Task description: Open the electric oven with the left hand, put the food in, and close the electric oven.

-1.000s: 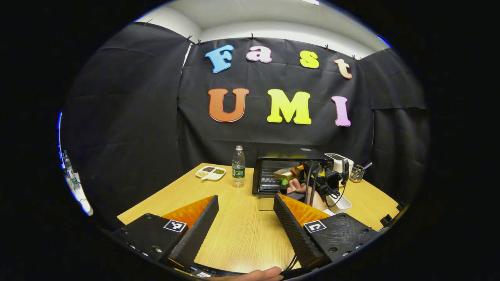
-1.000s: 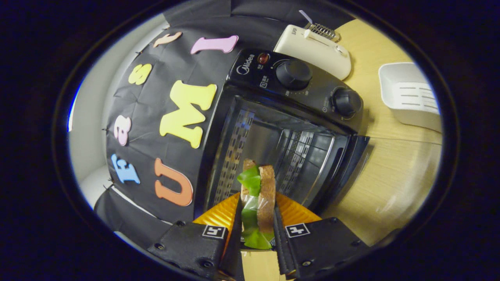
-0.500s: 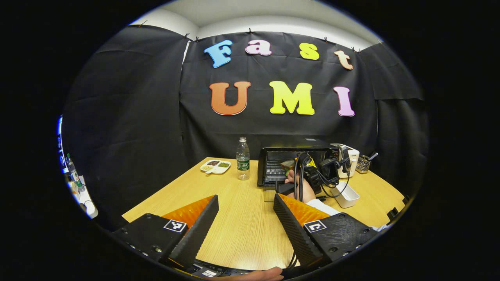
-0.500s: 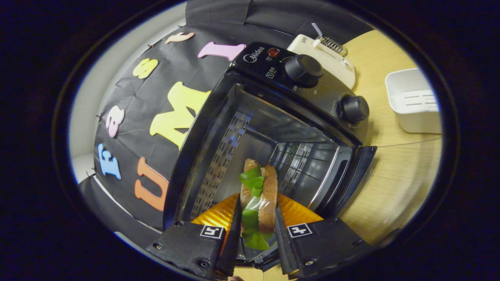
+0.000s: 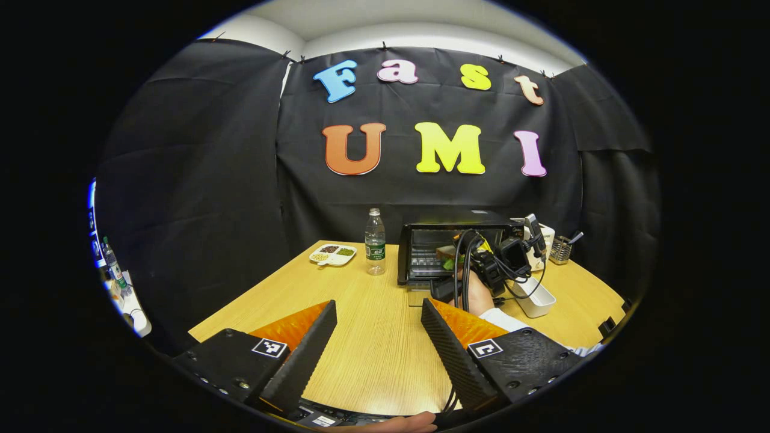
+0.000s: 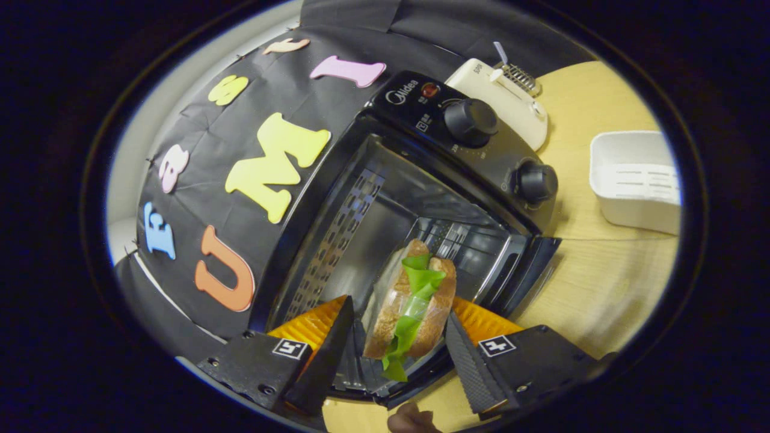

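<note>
One sandwich [image 6: 411, 313] stood on edge at the open electric oven's [image 6: 421, 198] mouth, long axis pointing inward, between the right gripper's [image 6: 397, 352] spread fingers. The left gripper [image 5: 378, 334] hung open over the table [image 5: 373, 355].

Wooden table [image 5: 361, 337] in the booth, set with kitchenware.
1 water bottle [image 5: 375, 242], a divided snack dish [image 5: 332, 254], the open electric oven [image 5: 448, 246], a white tray [image 5: 534, 299] and a cream appliance [image 6: 502, 102] stand on it.

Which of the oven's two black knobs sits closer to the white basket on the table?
The lower knob, next to the open door's hinge corner, is closer to the white basket; the other knob sits beside the red indicator light.
</note>
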Demonstrator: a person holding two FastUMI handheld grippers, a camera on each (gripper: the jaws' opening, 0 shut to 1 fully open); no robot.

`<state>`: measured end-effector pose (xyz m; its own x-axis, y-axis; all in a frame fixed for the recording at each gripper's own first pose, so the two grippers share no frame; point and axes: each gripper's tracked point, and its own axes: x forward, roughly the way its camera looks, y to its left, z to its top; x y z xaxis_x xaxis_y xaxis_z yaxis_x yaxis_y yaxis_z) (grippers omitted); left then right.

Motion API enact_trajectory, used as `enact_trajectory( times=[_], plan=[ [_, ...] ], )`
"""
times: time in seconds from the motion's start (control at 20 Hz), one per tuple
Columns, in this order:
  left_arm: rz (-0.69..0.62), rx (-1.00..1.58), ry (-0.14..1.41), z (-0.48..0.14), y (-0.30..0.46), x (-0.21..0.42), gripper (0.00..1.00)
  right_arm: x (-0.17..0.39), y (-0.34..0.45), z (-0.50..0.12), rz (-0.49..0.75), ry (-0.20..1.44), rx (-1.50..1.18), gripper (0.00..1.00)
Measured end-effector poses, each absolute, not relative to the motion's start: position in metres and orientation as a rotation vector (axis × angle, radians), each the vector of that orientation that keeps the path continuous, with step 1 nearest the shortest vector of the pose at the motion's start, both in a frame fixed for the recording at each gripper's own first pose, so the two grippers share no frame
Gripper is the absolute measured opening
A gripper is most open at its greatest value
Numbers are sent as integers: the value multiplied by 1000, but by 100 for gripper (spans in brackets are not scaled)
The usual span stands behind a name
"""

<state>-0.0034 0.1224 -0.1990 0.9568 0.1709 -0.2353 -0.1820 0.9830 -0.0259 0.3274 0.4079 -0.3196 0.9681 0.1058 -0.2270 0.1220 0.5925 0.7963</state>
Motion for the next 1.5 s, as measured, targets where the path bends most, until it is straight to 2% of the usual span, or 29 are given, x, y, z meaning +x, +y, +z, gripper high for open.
enact_trajectory(
  times=[0.05, 0.1, 0.15, 0.55, 0.75, 0.8, 0.85, 0.9, 0.95, 1.15, 1.2, 1.25, 1.3, 1.35, 1.4, 1.45, 1.5],
  plan=[
    [177, -51, 233, -199, 122, -4, 93, 326, 403, -319, -27, 243, 898, 81],
    [175, -53, 232, -199, 122, -4, 93, 326, 399, -319, -38, 230, 867, 94],
    [174, -55, 232, -200, 122, -5, 93, 325, 401, -320, -36, 241, 830, 98],
    [189, -61, 241, -204, 129, -7, 93, 330, 428, -318, 111, 302, 515, 98],
    [199, -63, 248, -207, 132, -6, 93, 328, 431, -313, 177, 319, 203, 100],
    [199, -63, 250, -207, 132, -6, 93, 329, 432, -314, 199, 324, 129, 100],
    [200, -64, 253, -208, 132, -4, 93, 328, 433, -316, 221, 335, 65, 89],
    [201, -65, 258, -209, 130, -5, 93, 327, 432, -321, 230, 363, 1, 100],
    [201, -64, 259, -209, 129, -4, 93, 325, 429, -326, 238, 395, -43, 100],
    [196, -56, 267, -211, 122, 1, 93, 311, 427, -343, 293, 536, -47, 100],
    [194, -55, 267, -210, 119, 3, 93, 307, 425, -344, 306, 559, -50, 91],
    [191, -53, 269, -210, 117, 6, 93, 302, 424, -345, 322, 578, -41, 91],
    [191, -51, 272, -211, 116, 9, 94, 297, 425, -344, 349, 600, -32, 100],
    [187, -50, 276, -212, 114, 10, 93, 287, 426, -344, 384, 624, -19, 100],
    [179, -49, 285, -214, 112, 13, 94, 277, 424, -342, 411, 648, -13, 91],
    [174, -48, 292, -215, 110, 15, 94, 268, 419, -338, 429, 658, -9, 91],
    [176, -49, 291, -214, 110, 17, 94, 261, 413, -332, 444, 653, -6, 100]
  ],
)
